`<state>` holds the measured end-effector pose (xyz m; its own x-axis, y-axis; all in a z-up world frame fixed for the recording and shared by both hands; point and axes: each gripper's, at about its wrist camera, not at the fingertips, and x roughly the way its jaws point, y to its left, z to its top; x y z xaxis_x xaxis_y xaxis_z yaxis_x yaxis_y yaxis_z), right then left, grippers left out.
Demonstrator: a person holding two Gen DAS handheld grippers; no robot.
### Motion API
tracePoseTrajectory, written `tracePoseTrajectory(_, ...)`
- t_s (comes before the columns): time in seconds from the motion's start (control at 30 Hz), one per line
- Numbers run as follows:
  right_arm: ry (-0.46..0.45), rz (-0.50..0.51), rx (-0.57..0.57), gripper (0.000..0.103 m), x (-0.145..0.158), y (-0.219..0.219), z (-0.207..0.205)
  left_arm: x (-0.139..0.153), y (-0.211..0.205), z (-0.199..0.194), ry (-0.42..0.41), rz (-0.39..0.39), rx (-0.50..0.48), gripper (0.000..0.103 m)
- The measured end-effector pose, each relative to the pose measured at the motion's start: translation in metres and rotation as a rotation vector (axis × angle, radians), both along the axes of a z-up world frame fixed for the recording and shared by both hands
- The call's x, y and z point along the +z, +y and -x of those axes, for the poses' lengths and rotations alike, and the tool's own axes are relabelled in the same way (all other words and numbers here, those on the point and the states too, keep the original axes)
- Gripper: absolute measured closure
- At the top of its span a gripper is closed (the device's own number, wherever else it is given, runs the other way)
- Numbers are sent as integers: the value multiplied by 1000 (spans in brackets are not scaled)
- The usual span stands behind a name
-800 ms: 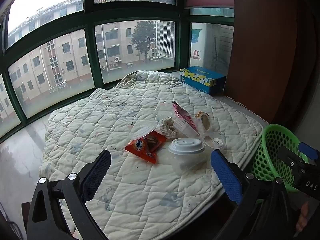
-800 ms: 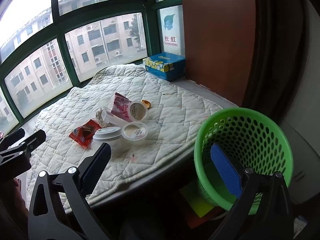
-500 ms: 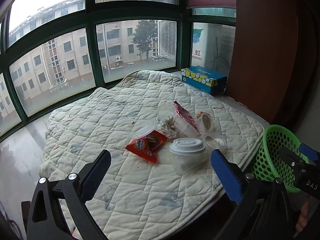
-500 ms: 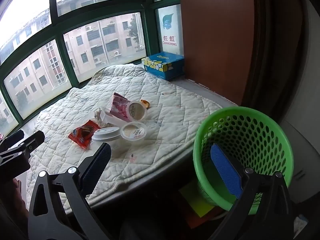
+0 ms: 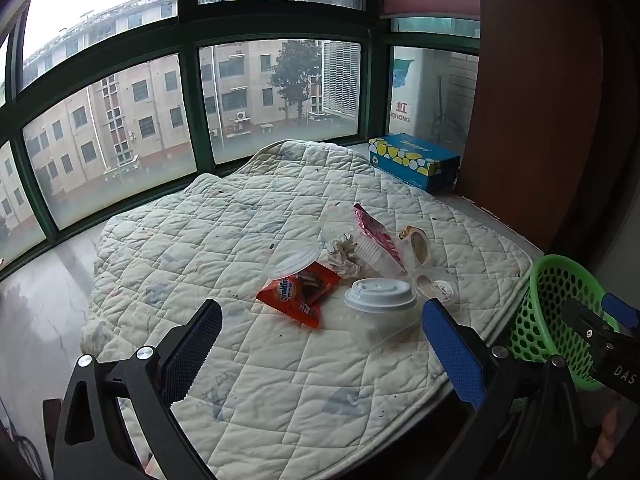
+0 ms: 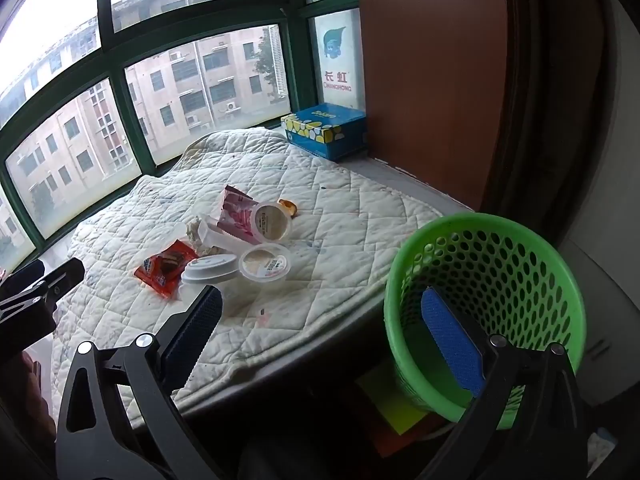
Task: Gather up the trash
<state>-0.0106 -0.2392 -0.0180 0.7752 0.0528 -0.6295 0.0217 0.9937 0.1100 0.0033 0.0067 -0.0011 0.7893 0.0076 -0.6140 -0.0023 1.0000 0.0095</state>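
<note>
green-framed bay window [image 5: 192,92], grey daylight; quilted pad [image 5: 248,360] on ledge; brown wall panel [image 6: 432,80].

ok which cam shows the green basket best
The right wrist view: the green basket shows its whole rim and perforated inner wall, and no trash can be seen in it, though the right gripper finger covers part. The left wrist view catches only part of it at the frame's edge, behind the other gripper.

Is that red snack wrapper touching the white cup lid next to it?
Apart. In the left wrist view a strip of quilt shows between the red wrapper and the white lid. The right wrist view overlaps them, so it settles nothing.
</note>
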Motion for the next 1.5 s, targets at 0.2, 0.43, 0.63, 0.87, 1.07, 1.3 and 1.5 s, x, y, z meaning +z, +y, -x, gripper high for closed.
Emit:
tracePoseTrajectory(0.2, 1, 1, 1, 5, -1, -2, 0, 1, 0, 0, -1, 1, 0, 6)
tracePoseTrajectory(0.43, 1, 7, -12, 5, -1, 0, -1, 1, -1, -1, 8, 9, 2, 6)
tracePoseTrajectory(0.63, 4, 6, -13, 5, -1, 0, -1, 1, -1, 0, 9, 10, 2, 6)
tracePoseTrajectory(0.87, 5, 4, -13, 5, -1, -2, -1, 0, -2, 0, 8, 10, 3, 6)
tracePoseTrajectory(1.07, 5, 1, -15, 5, 0, -3, 0, 0, -1, 0, 9, 11, 1, 6)
tracePoseTrajectory(1.3, 8, -1, -15, 5, -1, -3, 0, -2, -1, 0, 13, 14, 1, 6)
tracePoseTrajectory(1.5, 11, -2, -17, 5, -2, -3, -1, -4, 0, -3, 22, 17, 8, 6)
